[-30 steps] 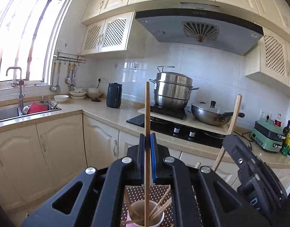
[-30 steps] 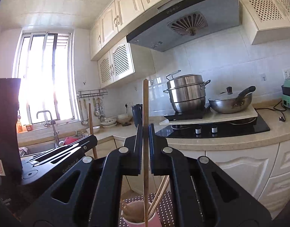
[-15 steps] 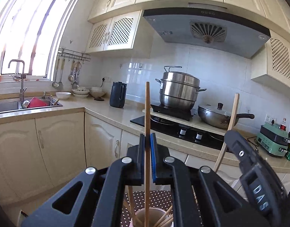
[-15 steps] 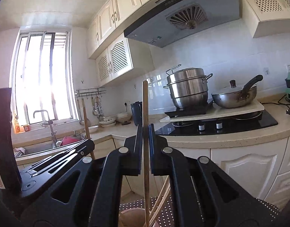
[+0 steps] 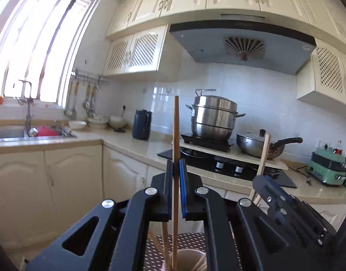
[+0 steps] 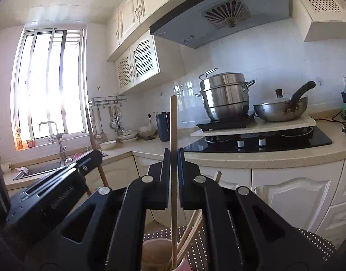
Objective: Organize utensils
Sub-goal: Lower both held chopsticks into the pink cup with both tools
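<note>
Brown white-dotted mat, a cup of chopsticks standing on it

Both cameras ride low and level, each looking forward along its own tongs, whose black arms fill the bottom of the frame close up. The left wrist view faces the kitchen corner, with the window in the upper left, the steel pot right of centre and the right tongs intruding at lower right. The right wrist view stands a little further right and is turned more toward the window, with the same steel pot right of centre and the left tongs at lower left. Both share the range hood, the stove and the cup just beneath.
</note>
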Demonstrator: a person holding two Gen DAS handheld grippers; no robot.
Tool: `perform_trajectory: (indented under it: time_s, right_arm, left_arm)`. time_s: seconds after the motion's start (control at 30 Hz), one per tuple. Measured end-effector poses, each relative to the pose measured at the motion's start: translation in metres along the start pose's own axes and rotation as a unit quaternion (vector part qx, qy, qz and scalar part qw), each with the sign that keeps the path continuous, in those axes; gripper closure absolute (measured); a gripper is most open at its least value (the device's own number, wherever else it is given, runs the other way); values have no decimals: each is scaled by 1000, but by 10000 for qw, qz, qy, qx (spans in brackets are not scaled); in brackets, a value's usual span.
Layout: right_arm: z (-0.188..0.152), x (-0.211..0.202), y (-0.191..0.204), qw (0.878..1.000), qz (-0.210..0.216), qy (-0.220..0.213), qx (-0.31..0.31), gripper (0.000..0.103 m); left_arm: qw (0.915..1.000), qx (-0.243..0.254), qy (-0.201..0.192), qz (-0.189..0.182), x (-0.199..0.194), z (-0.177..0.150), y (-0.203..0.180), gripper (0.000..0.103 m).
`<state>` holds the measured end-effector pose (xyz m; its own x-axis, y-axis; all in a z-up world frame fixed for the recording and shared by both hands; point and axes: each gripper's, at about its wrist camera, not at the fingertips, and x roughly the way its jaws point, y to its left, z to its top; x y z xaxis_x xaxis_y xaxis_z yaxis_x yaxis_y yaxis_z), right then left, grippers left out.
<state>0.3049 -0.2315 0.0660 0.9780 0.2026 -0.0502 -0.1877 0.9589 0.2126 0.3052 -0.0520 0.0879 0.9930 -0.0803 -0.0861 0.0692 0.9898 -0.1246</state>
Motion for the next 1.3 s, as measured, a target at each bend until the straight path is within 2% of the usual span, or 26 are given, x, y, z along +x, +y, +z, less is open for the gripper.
perform_trajectory:
  time_s: [0.1,0.3,0.43,0.53,0.67,0.93,1.03,1.17,1.3]
  right_arm:
    - [-12,1,-3,9997,20,244,41,96]
    - [-26,3,-1,9987,61,503,0,96]
    - [-29,2,0,9984,80,565,-31,96]
    - [-30,1,-1,9982,89,591,-16,96]
    - [-30,-2,-2,9981,107,600,24,96]
    - [-28,-7,-10,9985,139,502,147,96]
    - [-29,-6,-11,9984,204,509,147,96]
    - [-32,-7,-17,9977,304,535,277,96]
    - [-33,-8,-23,9971,367,559,361,96]
  left_arm:
    - [9998,103,-148,-82,-10,-3,-3,96]
    - [9994,39,-86,-337,-8,0,-8,96]
    - [9986,-61,-41,-515,-5,0,-8,96]
    - [9993,183,-130,-301,-7,-3,-14,96]
    - [9984,127,-99,-541,-11,1,-14,96]
    - [9985,137,-316,-425,-24,26,-17,96]
    - [9991,173,-247,-288,-31,32,-23,96]
    - [9993,89,-246,-268,-45,31,-27,96]
    - [9996,142,-214,-85,-48,18,-30,96]
